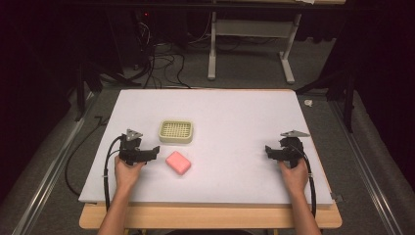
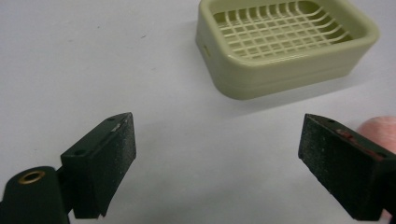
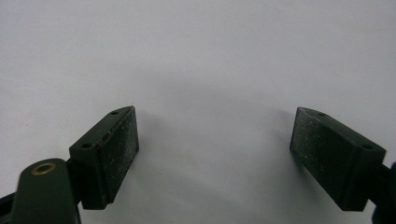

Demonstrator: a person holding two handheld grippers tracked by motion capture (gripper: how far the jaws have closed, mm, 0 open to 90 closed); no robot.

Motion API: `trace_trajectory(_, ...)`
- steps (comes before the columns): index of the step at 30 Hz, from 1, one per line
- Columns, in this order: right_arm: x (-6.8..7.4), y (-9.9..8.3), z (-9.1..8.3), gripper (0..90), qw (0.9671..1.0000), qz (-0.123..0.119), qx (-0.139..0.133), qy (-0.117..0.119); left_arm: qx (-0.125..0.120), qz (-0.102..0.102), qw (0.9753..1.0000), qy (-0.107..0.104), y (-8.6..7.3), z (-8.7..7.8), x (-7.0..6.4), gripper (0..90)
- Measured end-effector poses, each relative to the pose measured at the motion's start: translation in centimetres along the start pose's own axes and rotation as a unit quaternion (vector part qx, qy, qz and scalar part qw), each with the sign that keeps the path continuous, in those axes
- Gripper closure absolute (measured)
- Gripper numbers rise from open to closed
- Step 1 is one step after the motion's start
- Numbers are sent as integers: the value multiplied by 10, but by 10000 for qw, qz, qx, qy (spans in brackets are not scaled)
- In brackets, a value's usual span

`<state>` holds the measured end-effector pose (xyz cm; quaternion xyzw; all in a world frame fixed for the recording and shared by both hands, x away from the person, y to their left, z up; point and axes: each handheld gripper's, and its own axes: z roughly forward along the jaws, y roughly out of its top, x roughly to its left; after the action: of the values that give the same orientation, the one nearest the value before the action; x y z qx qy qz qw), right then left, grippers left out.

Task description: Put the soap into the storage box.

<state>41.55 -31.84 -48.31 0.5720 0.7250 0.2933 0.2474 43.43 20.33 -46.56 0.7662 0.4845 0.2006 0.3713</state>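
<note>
Left claw [image 1: 155, 150] and right claw [image 1: 267, 150] spread apart, empty. Pink rounded soap bar [image 1: 178, 162] (likely slippery, rigid): grip across long flat sides, near desk's front-left.

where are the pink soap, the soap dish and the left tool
pink soap [image 1: 178, 163], high view, middle of its top face
soap dish [image 2: 243, 74], left gripper view, its near outer wall
left tool [image 2: 217, 161], left gripper view, midway between its two spread pads

No text, label, brand, number or sign can be read anywhere.
</note>
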Motion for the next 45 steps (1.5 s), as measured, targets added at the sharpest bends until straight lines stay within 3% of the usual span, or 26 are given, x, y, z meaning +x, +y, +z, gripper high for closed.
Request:
trace_trajectory(14,0,0,0,161,10000,-9,3,0,-174,173,9982,-540,4,-22,-25,99)
trace_trajectory(23,0,0,0,161,10000,-18,-1,-1,-88,405,9961,-782,4,-24,-44,91)
trace_trajectory(33,0,0,0,161,10000,-18,0,-2,7,622,9940,-903,6,-21,-62,58)
trace_trajectory(45,0,0,0,161,10000,-18,-1,-5,106,737,9918,-1037,6,-13,-76,22)
